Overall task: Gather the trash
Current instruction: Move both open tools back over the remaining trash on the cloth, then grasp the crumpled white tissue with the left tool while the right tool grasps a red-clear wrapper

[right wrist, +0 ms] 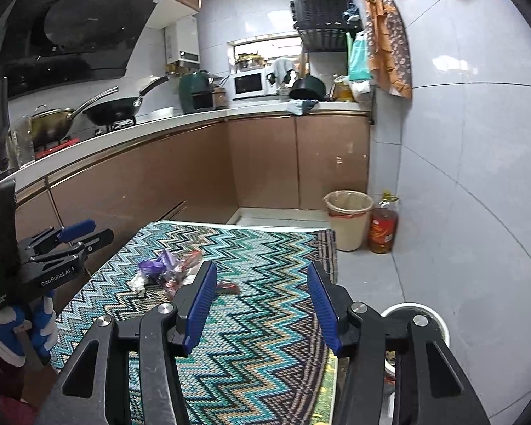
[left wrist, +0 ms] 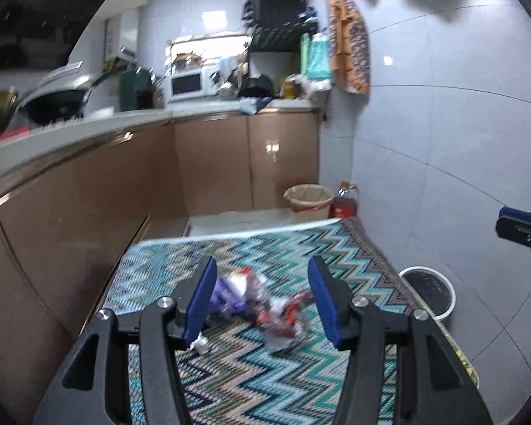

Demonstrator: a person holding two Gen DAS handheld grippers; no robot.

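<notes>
Crumpled wrappers lie in a loose pile on the zigzag rug (left wrist: 251, 364): a purple one (left wrist: 226, 294), red and silver ones (left wrist: 283, 318) and a small white scrap (left wrist: 200, 345). My left gripper (left wrist: 262, 299) is open and empty, its jaws standing either side of the pile just above it. In the right wrist view the same pile (right wrist: 170, 271) lies left of centre with a red wrapper (right wrist: 226, 287) beside it. My right gripper (right wrist: 262, 302) is open and empty, above the rug to the right of the pile. The left gripper (right wrist: 70, 237) shows at that view's left edge.
A beige lined trash bin (right wrist: 348, 219) stands in the far corner next to an oil bottle (right wrist: 382, 226). A white round bowl (left wrist: 430, 292) sits on the floor at the rug's right edge. Brown cabinets (right wrist: 159, 177) run along the left, a tiled wall on the right.
</notes>
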